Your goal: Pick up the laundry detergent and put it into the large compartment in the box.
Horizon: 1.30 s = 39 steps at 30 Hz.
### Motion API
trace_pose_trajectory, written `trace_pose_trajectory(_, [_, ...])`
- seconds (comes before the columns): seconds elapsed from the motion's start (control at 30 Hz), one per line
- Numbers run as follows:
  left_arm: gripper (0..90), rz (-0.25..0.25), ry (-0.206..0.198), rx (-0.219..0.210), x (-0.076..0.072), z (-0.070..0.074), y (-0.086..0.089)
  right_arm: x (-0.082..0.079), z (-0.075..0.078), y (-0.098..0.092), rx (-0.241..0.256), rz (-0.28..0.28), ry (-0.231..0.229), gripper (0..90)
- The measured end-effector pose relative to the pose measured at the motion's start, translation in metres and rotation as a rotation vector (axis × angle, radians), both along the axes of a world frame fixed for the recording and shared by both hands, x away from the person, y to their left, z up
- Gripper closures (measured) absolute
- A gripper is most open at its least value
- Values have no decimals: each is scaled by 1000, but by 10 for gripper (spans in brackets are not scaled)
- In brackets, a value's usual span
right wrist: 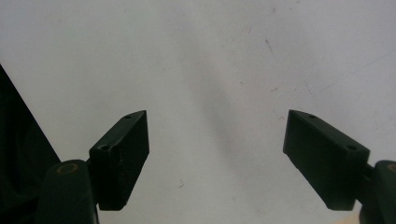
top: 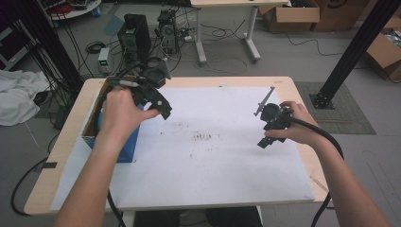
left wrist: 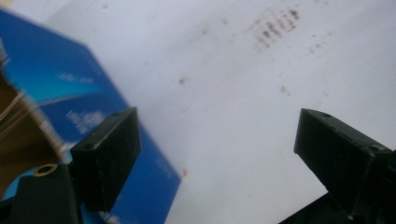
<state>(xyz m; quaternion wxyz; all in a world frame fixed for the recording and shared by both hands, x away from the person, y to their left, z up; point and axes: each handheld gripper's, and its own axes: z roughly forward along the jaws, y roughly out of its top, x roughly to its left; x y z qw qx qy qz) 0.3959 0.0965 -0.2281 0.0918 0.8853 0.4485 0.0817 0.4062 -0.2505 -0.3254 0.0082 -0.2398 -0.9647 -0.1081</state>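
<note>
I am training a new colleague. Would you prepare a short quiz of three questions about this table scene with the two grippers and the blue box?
1. True or false: the left gripper holds something between its jaws.
2. Which thing stands nearest the left gripper? A) the blue box B) a red cup C) a metal bowl
3. Fill in: the right gripper points its open jaws at the bare white ____ on the table.

Key:
1. False. In the left gripper view the jaws stand wide apart with nothing between them.
2. A. The open box sits at the table's left edge, just under the left hand.
3. Sheet; the right gripper view shows only faint marks on it.
</note>
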Motion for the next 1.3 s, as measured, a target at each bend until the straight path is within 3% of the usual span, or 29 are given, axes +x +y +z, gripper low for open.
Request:
trace_pose_trajectory(0.03, [155,0,0,0,0,0,0,0,0,0,-2,0,1,221])
trace_pose_trajectory(0.23, [156,-110,15,-5,-1,-26,-38,2,1,-1,-3,-6,-4,209])
trace_pose_trajectory(0.37, [155,-136,28,-5,0,-41,-53,2,1,-2,-2,-8,-3,207])
trace_pose_trajectory(0.47, [154,-157,40,20,0,-51,-62,1,0,-4,-3,-8,0,205])
trace_pose_trajectory(0.67, [154,-179,56,11,0,-64,-74,1,-2,-6,-2,-13,3,205])
trace_pose_trajectory(0.93, [153,-190,48,12,0,-66,-80,1,-2,-8,-2,-13,2,205])
trace_pose_trajectory(1.3, [150,-179,38,6,0,-63,-74,1,-3,-6,-6,-11,4,204])
